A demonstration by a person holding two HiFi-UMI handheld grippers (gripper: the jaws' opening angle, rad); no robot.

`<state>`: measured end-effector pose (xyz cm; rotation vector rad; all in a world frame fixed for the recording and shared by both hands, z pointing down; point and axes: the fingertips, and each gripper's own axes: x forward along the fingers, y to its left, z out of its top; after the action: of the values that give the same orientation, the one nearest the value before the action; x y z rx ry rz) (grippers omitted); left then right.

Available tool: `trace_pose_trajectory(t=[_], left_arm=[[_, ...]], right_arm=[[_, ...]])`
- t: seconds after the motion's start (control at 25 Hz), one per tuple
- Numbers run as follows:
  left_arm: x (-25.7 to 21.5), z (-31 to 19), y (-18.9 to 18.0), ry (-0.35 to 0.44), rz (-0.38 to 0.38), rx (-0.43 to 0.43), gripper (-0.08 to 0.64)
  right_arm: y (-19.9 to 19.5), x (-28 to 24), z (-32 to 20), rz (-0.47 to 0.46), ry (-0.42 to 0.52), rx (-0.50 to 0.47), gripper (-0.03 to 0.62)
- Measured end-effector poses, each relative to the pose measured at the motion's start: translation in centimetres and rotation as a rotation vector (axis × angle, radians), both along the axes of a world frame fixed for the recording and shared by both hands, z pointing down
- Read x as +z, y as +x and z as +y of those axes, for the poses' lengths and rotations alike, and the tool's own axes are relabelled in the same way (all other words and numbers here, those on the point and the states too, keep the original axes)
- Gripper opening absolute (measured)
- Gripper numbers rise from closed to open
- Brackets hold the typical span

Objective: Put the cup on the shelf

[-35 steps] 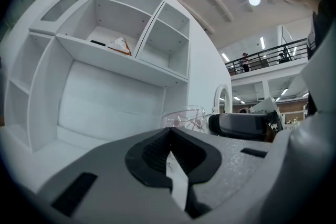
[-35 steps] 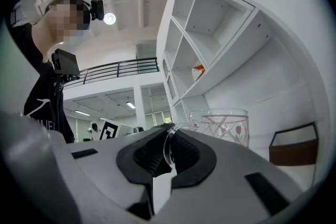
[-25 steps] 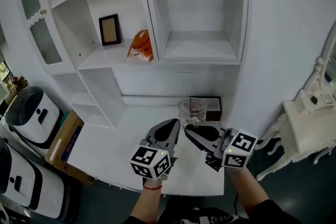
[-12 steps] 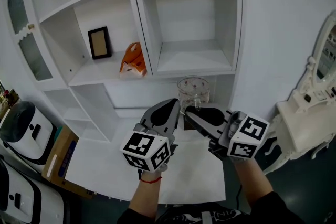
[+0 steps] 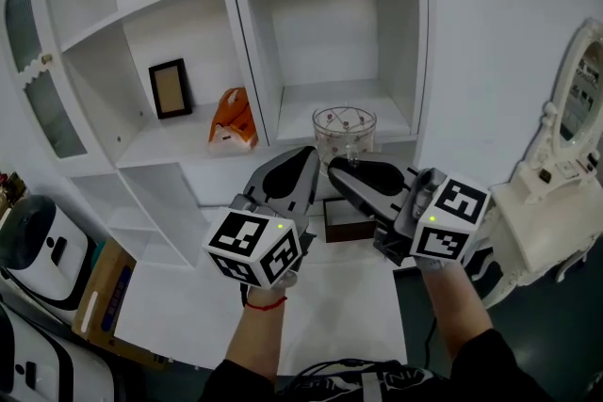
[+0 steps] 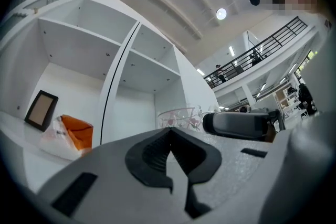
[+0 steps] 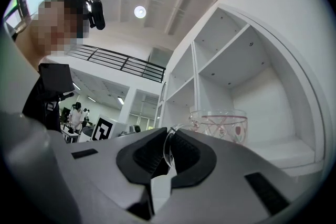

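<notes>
At the front edge of the lower right compartment's board in the white shelf unit [image 5: 325, 24], a clear glass cup [image 5: 344, 133] with a red pattern is held upright, well above the desk [image 5: 349, 297]; whether its base touches that board cannot be told. The right gripper [image 5: 341, 172] grips it from the near side; in the right gripper view the two dark pads are pinched on the thin glass handle [image 7: 167, 147], and the cup's bowl stands just beyond the jaw tips. The left gripper [image 5: 300, 167] sits just beside the right one, on the cup's left; its jaws are pressed together with nothing between them, and their tips point toward the shelf unit, near the cup but apart from it. On the lower left compartment's board, a small picture frame [image 5: 170, 88] stands upright against the back wall; an orange packet [image 5: 232, 119] sits at the right end of that board, close to the upright divider. A dark box [image 5: 341, 219] rests on the desk at its back edge, below the cup and partly hidden by both grippers.
</notes>
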<state>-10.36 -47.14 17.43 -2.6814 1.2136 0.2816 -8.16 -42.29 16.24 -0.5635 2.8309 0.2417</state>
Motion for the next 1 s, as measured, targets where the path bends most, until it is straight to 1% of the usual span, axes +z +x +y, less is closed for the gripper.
trace_pose_trajectory(t=[0.12,0.36,0.56,0.84,1.0], left_arm=[[-0.9,-0.9,0.0,0.015,0.012,0.014,0.005],[-2.0,-3.3,-0.6,0.027,0.019,0.004,0.005],[-2.1,-5.1,-0.7,0.014,0.020,0.010,0.006],[-1.8,-7.3,-0.6,-0.009,-0.001,0.001,0.006],[-1.3,-8.2,-0.6,-0.031,0.001,0.001,0.006]], right_arm=[[-0.1,-0.9,-1.1,0.001,0.016,0.011,0.020],[-0.9,-2.1,-3.6,0.002,0.031,0.039,0.018],[-1.1,-2.3,-5.4,0.007,0.025,0.050,0.018],[-1.1,-2.1,-7.8,0.004,-0.003,0.056,0.019],[-1.0,-1.8,-8.8,0.001,-0.025,0.059,0.020]])
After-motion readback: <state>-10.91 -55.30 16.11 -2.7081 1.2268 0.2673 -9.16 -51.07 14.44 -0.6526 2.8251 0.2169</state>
